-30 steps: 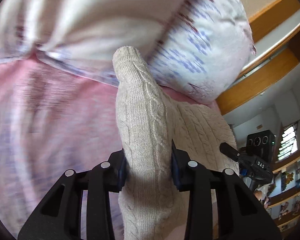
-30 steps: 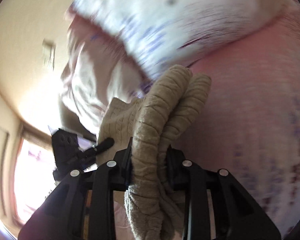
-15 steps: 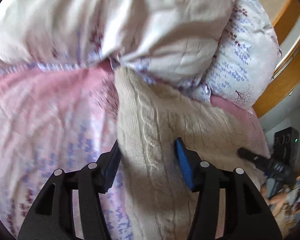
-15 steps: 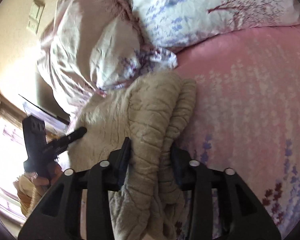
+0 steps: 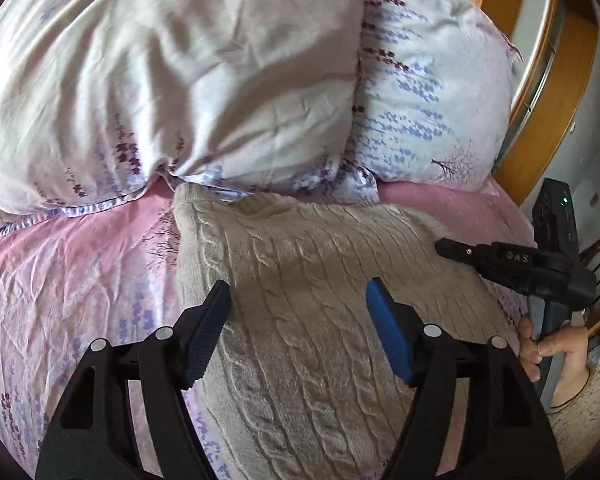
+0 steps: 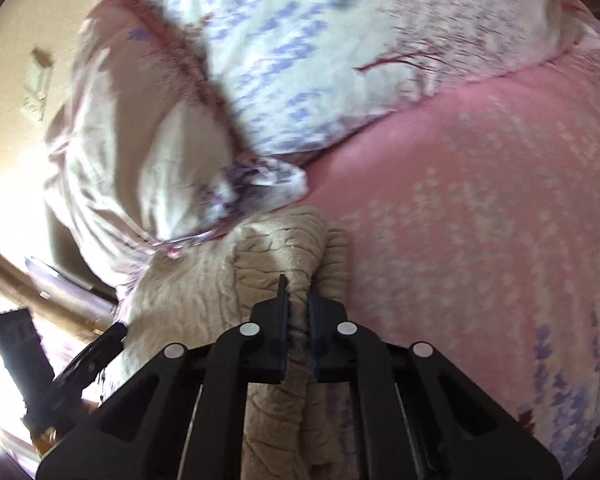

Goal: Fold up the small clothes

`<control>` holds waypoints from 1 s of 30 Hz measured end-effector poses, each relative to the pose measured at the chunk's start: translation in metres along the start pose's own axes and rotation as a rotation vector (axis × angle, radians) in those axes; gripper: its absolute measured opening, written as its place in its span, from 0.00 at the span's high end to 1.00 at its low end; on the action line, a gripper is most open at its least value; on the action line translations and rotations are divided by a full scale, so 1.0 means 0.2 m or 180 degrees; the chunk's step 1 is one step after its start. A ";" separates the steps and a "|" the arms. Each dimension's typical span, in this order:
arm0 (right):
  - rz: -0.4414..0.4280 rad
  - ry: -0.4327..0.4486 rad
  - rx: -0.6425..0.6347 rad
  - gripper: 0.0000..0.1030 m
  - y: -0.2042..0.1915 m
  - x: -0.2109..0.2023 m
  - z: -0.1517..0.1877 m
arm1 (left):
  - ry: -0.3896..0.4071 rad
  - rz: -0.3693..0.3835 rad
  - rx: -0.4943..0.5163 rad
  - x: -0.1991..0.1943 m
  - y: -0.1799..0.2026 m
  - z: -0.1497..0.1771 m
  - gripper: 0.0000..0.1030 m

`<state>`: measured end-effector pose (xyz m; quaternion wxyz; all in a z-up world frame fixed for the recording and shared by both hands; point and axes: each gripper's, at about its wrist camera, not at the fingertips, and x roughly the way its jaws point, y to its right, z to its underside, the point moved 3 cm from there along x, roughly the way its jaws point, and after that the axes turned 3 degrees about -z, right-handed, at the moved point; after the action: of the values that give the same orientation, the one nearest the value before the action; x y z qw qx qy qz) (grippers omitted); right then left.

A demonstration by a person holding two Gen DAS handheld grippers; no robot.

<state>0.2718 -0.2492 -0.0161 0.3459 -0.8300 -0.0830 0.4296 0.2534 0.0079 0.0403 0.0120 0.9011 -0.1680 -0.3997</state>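
Beige cable-knit sweater [image 5: 312, 320] lies flat on pink bedsheet [image 5: 60, 280], far edge touching pillows [image 5: 172, 80]. We see left gripper [image 5: 300, 332] jaws just opening, released above knit. Right gripper [image 6: 298, 320] just closing, pinching bunched fold at sweater's right edge. We advise smoothing before next fold.

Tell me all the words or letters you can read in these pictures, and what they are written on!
"DAS": pale letters on the black body of the right gripper, seen from the left wrist camera.
Nothing else can be read. The pillows and the pink bedsheet carry only flower and tree prints, no words. The beige knitted sweater shows no label.
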 end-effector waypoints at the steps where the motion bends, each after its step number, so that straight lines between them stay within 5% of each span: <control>1: 0.0018 -0.0015 0.0036 0.93 0.02 0.01 0.00 | -0.0002 -0.0001 0.0017 0.00 0.01 0.01 0.27; 4: -0.0028 -0.0111 0.0025 0.90 0.01 0.03 0.00 | -0.0031 -0.0050 0.0051 0.02 0.02 0.02 0.26; 8: -0.0344 -0.0219 0.0112 0.61 -0.01 -0.11 0.07 | -0.0042 -0.0025 -0.0026 -0.07 0.01 0.07 0.26; 10: -0.0482 -0.0224 0.0060 0.57 -0.02 -0.19 0.14 | -0.0082 -0.0066 -0.0048 -0.12 -0.01 0.11 0.26; 15: -0.0366 -0.0356 -0.0211 0.58 -0.04 -0.28 0.37 | -0.0187 -0.0237 0.0036 -0.16 0.00 0.25 0.26; 17: -0.0225 -0.0337 -0.0336 0.85 -0.05 -0.27 0.41 | -0.0293 -0.0298 0.0039 -0.12 0.01 0.29 0.26; 19: -0.0128 -0.0242 -0.0312 0.88 -0.03 -0.27 0.41 | -0.0339 -0.0410 0.0059 -0.09 0.03 0.31 0.26; 25: 0.0015 -0.0134 -0.0218 0.89 0.01 -0.28 0.42 | -0.0270 -0.0640 0.0066 -0.10 0.05 0.35 0.24; 30: 0.0091 -0.0055 -0.0189 0.79 -0.01 -0.31 0.44 | -0.0147 -0.0913 0.0127 -0.17 0.05 0.39 0.17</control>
<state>0.1656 -0.2304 -0.0092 0.3142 -0.8372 -0.0869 0.4390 0.1732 0.0177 0.0131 -0.0669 0.9064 -0.0456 -0.4145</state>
